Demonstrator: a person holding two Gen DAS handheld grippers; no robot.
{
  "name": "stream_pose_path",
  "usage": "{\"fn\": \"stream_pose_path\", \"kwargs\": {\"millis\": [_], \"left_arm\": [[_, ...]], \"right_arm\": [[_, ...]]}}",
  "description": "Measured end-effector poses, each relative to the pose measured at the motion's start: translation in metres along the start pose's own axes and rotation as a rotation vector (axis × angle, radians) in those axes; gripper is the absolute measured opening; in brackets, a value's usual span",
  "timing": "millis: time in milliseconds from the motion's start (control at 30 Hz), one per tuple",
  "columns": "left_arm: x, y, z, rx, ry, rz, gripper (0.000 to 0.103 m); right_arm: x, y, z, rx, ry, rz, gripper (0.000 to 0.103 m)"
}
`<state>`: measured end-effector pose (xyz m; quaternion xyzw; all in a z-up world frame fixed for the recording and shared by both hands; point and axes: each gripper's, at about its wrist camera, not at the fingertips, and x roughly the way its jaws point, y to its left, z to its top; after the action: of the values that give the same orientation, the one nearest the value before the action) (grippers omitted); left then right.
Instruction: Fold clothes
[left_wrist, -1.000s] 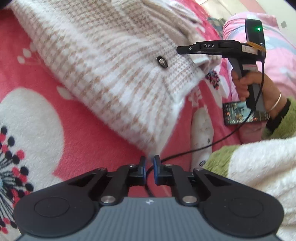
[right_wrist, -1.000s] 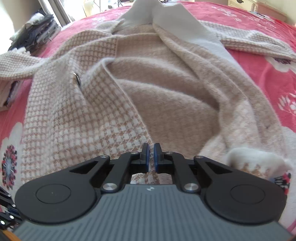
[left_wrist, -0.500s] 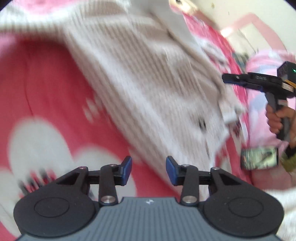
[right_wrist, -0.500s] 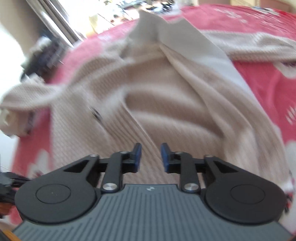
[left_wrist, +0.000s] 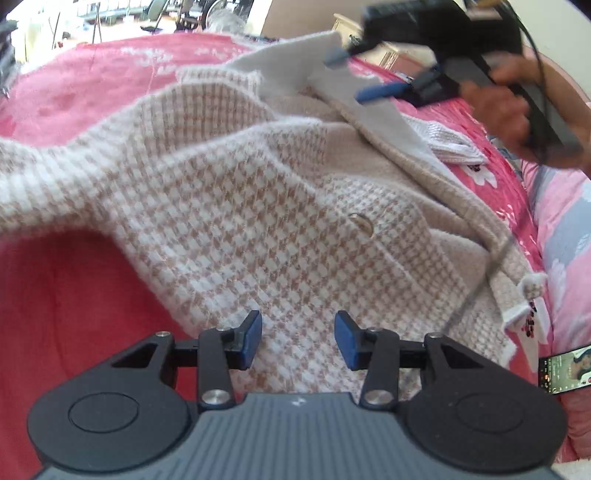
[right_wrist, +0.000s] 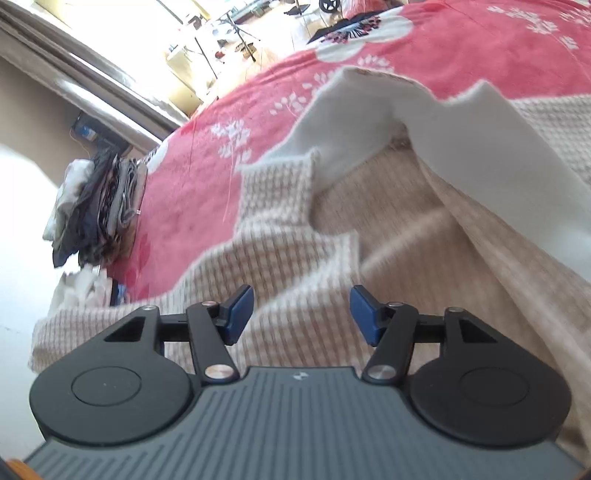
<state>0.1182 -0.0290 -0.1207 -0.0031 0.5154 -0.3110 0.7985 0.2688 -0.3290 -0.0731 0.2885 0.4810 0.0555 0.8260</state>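
Both grippers up off the cardigan (left_wrist: 258, 206) since a second ago, left gripper (left_wrist: 297, 339) and right gripper (right_wrist: 301, 314) jaws opening, nothing between, cardigan spread on red floral blanket (left_wrist: 66, 295), phone (left_wrist: 563, 373) beside its hem.

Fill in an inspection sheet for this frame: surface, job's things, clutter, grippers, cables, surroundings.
Surface: pink floral bedspread.
Job's things: checked knit cardigan spread open, unfolded, white collar up.
Clutter: lit phone at the cardigan's hem; stack of clothes at the bed edge.
Grippers: left gripper and right gripper both opening, nothing gripped.
Cables: black cable crossing the cardigan.
Surroundings: bright window area beyond the bed.
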Motion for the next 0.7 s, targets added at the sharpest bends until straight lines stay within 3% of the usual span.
{"fn": "stream_pose_path", "kwargs": {"millis": [167,333,467,600,700], "left_arm": [[0.016,0.009,-0.004,-0.005,0.006,-0.017,0.044],[0.025,0.017,-0.005,0.004,0.011,-0.053,0.045],[0.028,0.020,-0.011,0.029,-0.004,-0.074,0.045],[0.026,0.027,-0.014,0.016,-0.020,-0.108,0.046],[0.028,0.032,-0.014,-0.005,-0.024,-0.136,0.046]], "right_arm": [[0.050,0.001,0.021,0.051,-0.019,0.023,0.060],[0.093,0.012,0.041,-0.018,-0.021,-0.043,0.060],[0.114,0.034,0.065,-0.127,-0.049,-0.025,0.060],[0.136,0.042,0.090,-0.197,-0.067,-0.086,0.074],[0.155,0.023,0.095,-0.146,-0.039,-0.079,0.076]]}}
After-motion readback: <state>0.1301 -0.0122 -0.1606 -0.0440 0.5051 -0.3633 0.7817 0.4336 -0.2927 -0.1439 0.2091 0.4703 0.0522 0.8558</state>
